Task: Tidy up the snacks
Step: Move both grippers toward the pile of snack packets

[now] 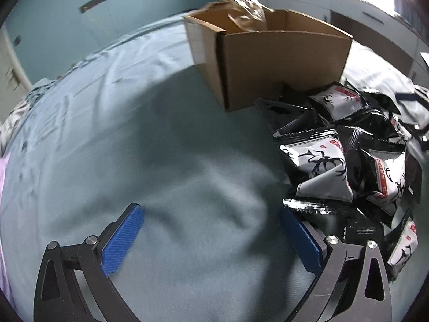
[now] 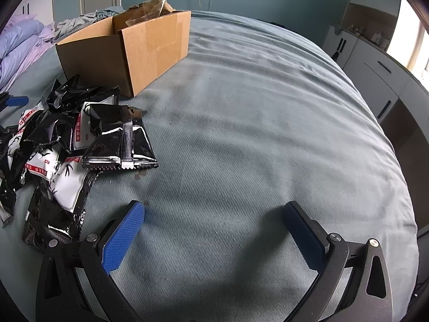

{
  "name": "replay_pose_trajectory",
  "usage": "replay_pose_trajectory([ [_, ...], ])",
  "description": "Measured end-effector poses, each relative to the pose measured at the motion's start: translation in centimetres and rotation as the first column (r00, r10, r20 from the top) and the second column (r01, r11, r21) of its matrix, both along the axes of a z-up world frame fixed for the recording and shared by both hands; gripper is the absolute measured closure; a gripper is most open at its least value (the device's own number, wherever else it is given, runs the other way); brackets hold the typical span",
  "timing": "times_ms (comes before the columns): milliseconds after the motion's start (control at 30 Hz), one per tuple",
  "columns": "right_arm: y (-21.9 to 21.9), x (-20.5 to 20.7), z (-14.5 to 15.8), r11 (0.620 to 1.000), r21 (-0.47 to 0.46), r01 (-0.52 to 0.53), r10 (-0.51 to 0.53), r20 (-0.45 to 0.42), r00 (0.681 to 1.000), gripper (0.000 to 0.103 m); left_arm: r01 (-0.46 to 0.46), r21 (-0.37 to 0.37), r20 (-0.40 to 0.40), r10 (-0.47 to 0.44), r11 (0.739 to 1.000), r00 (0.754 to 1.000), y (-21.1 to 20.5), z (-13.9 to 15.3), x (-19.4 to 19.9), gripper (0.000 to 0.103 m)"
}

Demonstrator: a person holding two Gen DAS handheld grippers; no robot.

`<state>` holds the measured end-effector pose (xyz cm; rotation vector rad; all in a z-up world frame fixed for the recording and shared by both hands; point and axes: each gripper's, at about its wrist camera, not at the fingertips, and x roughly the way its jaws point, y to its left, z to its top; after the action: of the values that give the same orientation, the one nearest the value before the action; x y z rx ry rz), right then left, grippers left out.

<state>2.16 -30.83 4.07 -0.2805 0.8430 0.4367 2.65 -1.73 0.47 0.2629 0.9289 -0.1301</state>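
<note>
A pile of snack packets (image 1: 348, 158) lies on the bed (image 1: 187, 161). The packets are black and white, with little red labels. Some show a white side with black drawings, and some show a shiny black side. They lie on top of each other in a messy heap. In the right wrist view the same pile (image 2: 67, 145) sits on the left, and one black packet (image 2: 120, 145) lies at its edge with its seam up.

Just behind the pile stands a cardboard box (image 1: 268, 61). It is open at the top. The nearest packets lie right by its bottom corner. Crinkly clear plastic (image 1: 246, 10) sticks up out of the box.

The left gripper (image 1: 211, 238) is wide open and holds nothing. Its blue pads (image 1: 123, 238) are far apart. One finger is just beside the pile, and the bare sheet shows between the fingers.

The right gripper (image 2: 214, 237) is wide open too, and holds nothing. The pile is near its left finger.

The bed has a soft blue-grey sheet with wrinkles. Purple bedding (image 2: 21, 45) is bunched up at the far left of the bed. White drawers (image 2: 375, 75) stand along the wall on the right.
</note>
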Motion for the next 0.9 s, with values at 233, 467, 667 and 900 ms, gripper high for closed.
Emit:
replay_pose_trajectory([
  [233,-0.5,2.0,2.6,0.998,0.020,0.057,-0.049,-0.279,0.959,0.000,-0.091,0.041,-0.130,0.095,0.995,0.987,-0.1,1.2,1.3,0.000],
  [467,-2.3,-2.2,12.8,0.934,0.184,0.305,-0.312,0.010,0.950,0.000,-0.222,0.180,0.068,0.213,0.958,0.975,-0.5,9.4,-1.5,0.000],
  [667,-3.5,-8.2,15.5,0.799,0.190,0.570,-0.578,-0.015,0.816,0.000,-0.229,0.050,0.210,0.214,0.972,0.954,-1.4,16.5,-6.9,0.000],
  [900,-2.4,-10.5,15.8,0.875,0.278,0.396,-0.364,-0.160,0.917,0.000,-0.070,0.051,0.136,0.063,0.996,0.989,-4.2,16.8,-9.4,0.000],
])
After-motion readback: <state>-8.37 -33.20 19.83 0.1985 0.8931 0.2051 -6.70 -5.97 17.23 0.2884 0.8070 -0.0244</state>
